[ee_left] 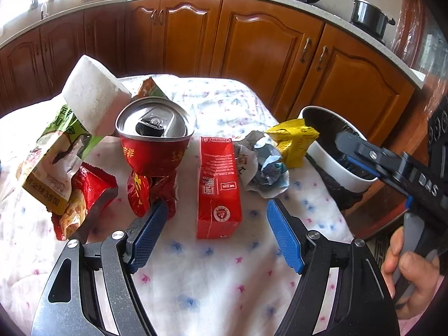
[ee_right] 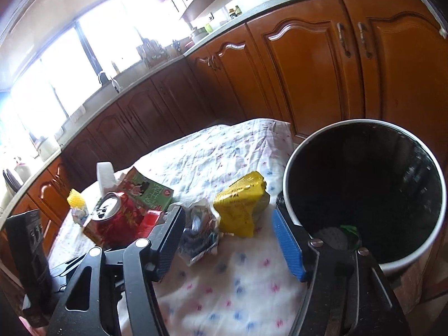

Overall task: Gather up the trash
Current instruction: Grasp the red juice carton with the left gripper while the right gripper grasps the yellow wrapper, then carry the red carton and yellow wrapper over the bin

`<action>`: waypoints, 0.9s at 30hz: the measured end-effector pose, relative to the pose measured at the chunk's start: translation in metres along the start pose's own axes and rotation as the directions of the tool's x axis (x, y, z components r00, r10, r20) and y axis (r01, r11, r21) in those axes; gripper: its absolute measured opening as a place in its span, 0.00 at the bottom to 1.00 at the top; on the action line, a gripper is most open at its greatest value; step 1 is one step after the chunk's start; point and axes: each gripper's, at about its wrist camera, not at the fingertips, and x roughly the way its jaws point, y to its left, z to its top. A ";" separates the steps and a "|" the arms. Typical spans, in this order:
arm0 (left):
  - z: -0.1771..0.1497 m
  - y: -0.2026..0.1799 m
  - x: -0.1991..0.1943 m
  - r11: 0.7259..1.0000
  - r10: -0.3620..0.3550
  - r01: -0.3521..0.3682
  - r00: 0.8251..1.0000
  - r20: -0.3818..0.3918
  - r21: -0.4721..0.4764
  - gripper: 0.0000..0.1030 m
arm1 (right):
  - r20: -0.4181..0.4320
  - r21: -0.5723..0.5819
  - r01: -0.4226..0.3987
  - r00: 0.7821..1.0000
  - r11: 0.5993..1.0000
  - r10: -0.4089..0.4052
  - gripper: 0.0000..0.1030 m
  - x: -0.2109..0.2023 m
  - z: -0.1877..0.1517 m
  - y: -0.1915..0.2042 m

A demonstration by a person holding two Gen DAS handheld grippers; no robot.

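Observation:
Trash lies on a floral-clothed table (ee_left: 196, 285). A red carton (ee_left: 218, 184) stands just ahead of my open, empty left gripper (ee_left: 215, 215), between its fingertips' line. A crushed red can (ee_left: 152, 151) is to its left, a crumpled silver wrapper (ee_left: 263, 168) and a yellow packet (ee_left: 294, 142) to its right. My right gripper (ee_right: 226, 221) is open and empty, just short of the wrapper (ee_right: 200, 229) and the yellow packet (ee_right: 240, 204). The white bin with a black liner (ee_right: 364, 196) stands at the table's right edge. The right gripper also shows in the left wrist view (ee_left: 355, 147), over the bin (ee_left: 333, 162).
A green pouch (ee_left: 53, 151), a red snack bag (ee_left: 84, 198), a white foam block (ee_left: 92, 98) and a green-orange carton (ee_left: 148, 88) crowd the table's left. Wooden cabinets (ee_left: 252, 42) run behind. A yellow-capped small bottle (ee_right: 77, 204) stands at the far left.

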 end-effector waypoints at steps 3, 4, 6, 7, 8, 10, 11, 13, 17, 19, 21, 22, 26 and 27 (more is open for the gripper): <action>0.001 0.002 0.008 1.000 0.003 -0.003 1.000 -0.012 0.002 0.73 | -0.025 -0.016 0.011 1.000 1.000 -0.012 0.60 0.016 0.002 0.001; 0.001 0.002 0.011 1.000 0.005 -0.005 1.000 -0.019 0.002 0.71 | -0.037 -0.017 0.009 0.999 1.000 -0.009 0.56 0.022 0.002 0.000; 0.002 0.003 0.017 1.000 0.002 -0.002 0.999 -0.033 -0.002 0.64 | -0.052 -0.020 0.008 0.999 1.000 -0.009 0.45 0.029 0.002 0.000; 0.003 0.004 0.021 1.000 -0.005 0.004 0.999 -0.043 -0.006 0.57 | -0.058 -0.027 0.014 0.998 1.000 -0.016 0.32 0.032 0.000 0.000; 0.003 0.004 0.023 1.000 -0.011 0.011 0.999 -0.051 -0.010 0.54 | -0.059 -0.031 0.016 0.998 0.999 -0.018 0.19 0.032 0.000 -0.001; 0.003 0.004 0.026 1.000 -0.018 0.018 0.998 -0.059 -0.011 0.37 | -0.055 -0.034 0.020 0.998 0.999 -0.022 0.07 0.031 -0.002 -0.001; 0.003 0.004 0.027 1.000 -0.022 0.022 0.998 -0.064 -0.010 0.32 | -0.046 -0.038 0.023 0.999 0.999 -0.024 0.05 0.029 -0.002 -0.001; 0.004 0.003 0.027 1.000 -0.027 0.027 0.998 -0.062 -0.008 0.29 | -0.031 -0.043 0.018 0.999 0.999 -0.019 0.02 0.022 -0.003 0.000; 0.003 0.000 0.018 0.999 -0.037 0.037 0.999 -0.035 0.014 0.29 | -0.007 -0.054 0.014 1.000 0.998 -0.015 0.00 0.006 -0.005 0.003; 0.004 -0.002 0.012 0.999 -0.036 0.037 0.999 -0.017 0.024 0.29 | 0.002 -0.052 0.011 1.000 0.999 -0.011 0.00 0.000 -0.005 0.003; 0.003 -0.003 0.004 0.999 -0.048 0.048 0.999 -0.001 0.024 0.28 | 0.011 -0.048 0.004 1.000 0.999 -0.003 0.00 -0.007 -0.006 0.003; 0.001 -0.002 -0.003 0.998 -0.053 0.052 0.999 0.012 0.026 0.28 | 0.018 -0.045 0.001 1.000 0.999 -0.001 0.00 -0.013 -0.006 0.003; -0.001 -0.005 -0.024 0.998 -0.062 0.061 0.997 0.049 0.033 0.28 | 0.039 -0.035 -0.002 0.999 0.999 0.004 0.00 -0.029 -0.006 0.001; 0.000 -0.004 -0.028 0.997 -0.066 0.064 0.996 0.056 0.032 0.28 | 0.045 -0.032 -0.002 0.999 0.999 0.003 0.00 -0.033 -0.006 0.000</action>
